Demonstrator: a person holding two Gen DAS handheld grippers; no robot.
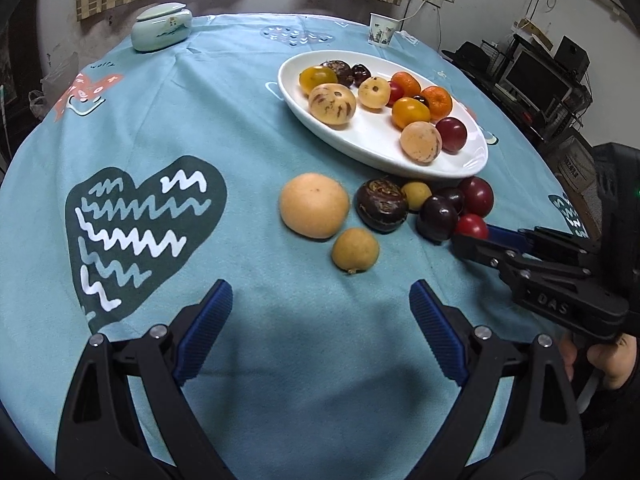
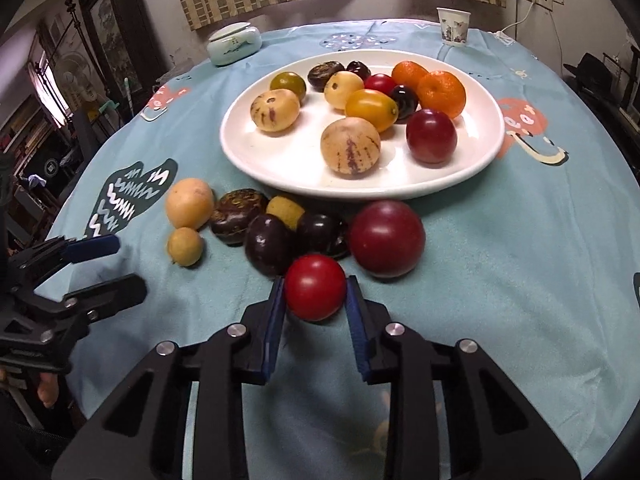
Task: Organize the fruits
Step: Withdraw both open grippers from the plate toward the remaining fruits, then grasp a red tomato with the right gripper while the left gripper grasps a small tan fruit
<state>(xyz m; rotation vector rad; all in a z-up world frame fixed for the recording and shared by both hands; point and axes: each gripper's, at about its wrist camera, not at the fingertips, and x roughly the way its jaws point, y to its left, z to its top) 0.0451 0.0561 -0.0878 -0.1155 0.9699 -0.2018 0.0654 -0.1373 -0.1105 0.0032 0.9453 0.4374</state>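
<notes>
While the left tongs [image 1: 320, 312] gape empty over the worktop [image 1: 240, 128], the right tongs [image 2: 315, 300] clench a red tomato [image 2: 315, 286].

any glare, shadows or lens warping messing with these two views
Left wrist view: fisheye bends the tablecloth into a dome, dark corners, left gripper casts a soft shadow ahead. Right wrist view: same bulge, small highlights on the red tomato and white plate, window blown out; fruit stays sharp.
</notes>
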